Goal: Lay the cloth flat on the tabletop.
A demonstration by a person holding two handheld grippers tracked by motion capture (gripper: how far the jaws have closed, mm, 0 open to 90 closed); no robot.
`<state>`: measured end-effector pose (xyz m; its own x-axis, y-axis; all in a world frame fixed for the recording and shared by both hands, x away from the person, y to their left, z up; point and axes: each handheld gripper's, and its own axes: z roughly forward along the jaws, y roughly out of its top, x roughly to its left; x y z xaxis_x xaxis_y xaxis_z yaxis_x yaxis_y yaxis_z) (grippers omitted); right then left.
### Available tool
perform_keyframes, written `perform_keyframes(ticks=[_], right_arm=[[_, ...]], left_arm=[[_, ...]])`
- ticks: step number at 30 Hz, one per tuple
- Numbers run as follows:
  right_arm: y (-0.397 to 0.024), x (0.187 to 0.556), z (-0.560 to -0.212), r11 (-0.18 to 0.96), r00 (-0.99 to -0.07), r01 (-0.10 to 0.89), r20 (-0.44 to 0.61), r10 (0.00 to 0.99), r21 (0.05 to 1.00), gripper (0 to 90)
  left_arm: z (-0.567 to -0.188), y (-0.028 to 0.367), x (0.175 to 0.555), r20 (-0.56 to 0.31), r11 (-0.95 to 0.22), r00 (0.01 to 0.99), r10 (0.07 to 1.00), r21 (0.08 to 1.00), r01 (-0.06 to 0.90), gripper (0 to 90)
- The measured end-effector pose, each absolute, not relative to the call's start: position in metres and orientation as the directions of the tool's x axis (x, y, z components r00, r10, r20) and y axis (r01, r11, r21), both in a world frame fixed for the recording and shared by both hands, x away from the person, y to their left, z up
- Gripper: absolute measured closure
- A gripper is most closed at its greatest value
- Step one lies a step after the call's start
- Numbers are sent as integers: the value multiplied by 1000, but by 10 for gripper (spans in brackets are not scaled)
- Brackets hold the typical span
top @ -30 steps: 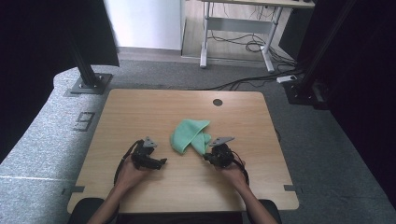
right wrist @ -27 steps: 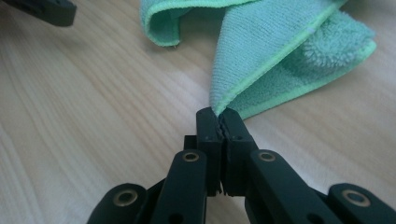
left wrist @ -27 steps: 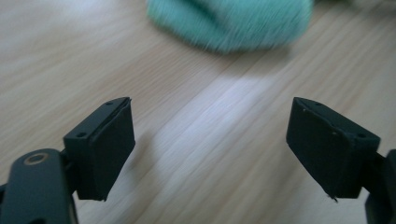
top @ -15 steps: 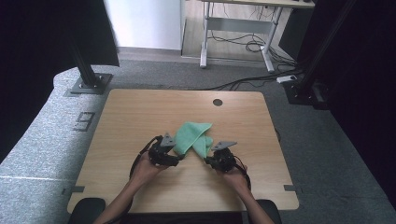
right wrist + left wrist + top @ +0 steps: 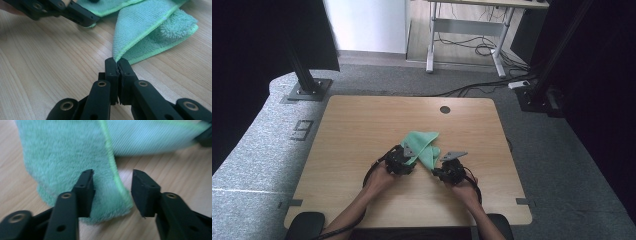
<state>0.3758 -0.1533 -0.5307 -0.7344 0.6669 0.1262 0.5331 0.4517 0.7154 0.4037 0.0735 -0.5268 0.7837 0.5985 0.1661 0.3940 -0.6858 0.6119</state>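
The high view is evenly lit over the counter [image 5: 362, 120], which is pale and free of glare, while both sides fall into near-black. Shadows under the hands are soft and short. Detail there is coarse; straight lines bow slightly toward the edges.

In the left gripper view the cloth [image 5: 62, 152] is soft and smeared, most at the top right, and the near black jaws are blurred at the bottom. Light is bright and diffuse.

The right gripper view is sharper: the wood grain reads clearly, with a mild sheen at left and a blurred far edge.
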Motion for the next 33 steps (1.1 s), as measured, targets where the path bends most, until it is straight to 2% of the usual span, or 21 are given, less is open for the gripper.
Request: perform_keyframes(ticks=[1, 2, 3, 6, 14, 19, 26, 30, 33], right_arm=[[-154, 376, -530, 450, -734, 533, 127, 667, 716, 866], [-155, 376, -530, 449, -734, 532, 127, 667, 718, 866], [-155, 377, -529, 449, -735, 532, 128, 666, 718, 866], [-157, 378, -525, 448, -735, 523, 119, 667, 725, 866], [-165, 378, -507, 429, -730, 497, 96, 676, 754, 866], [-181, 379, -483, 419, -712, 468, 52, 700, 778, 867], [-205, 391, -449, 388, -642, 474, 9, 766, 791, 866], [-215, 405, -451, 369, -604, 511, 19, 797, 777, 867], [-219, 416, -470, 358, -582, 562, 49, 812, 746, 866]], left_arm=[[-530, 76, 403, 161, -687, 790, 592, 613, 390, 662], [-530, 77, 403, 160, -682, 789, 594, 620, 388, 706], [-529, 78, 402, 153, -678, 791, 592, 626, 386, 787], [-523, 80, 400, 156, -666, 789, 594, 645, 374, 876], [-501, 95, 397, 136, -611, 773, 619, 702, 366, 886], [-470, 116, 397, 127, -552, 749, 651, 757, 351, 887], [-434, 150, 404, 87, -452, 694, 714, 816, 362, 887], [-447, 167, 414, 53, -438, 658, 751, 787, 435, 887], [-473, 176, 418, 31, -441, 636, 771, 746, 499, 885]])
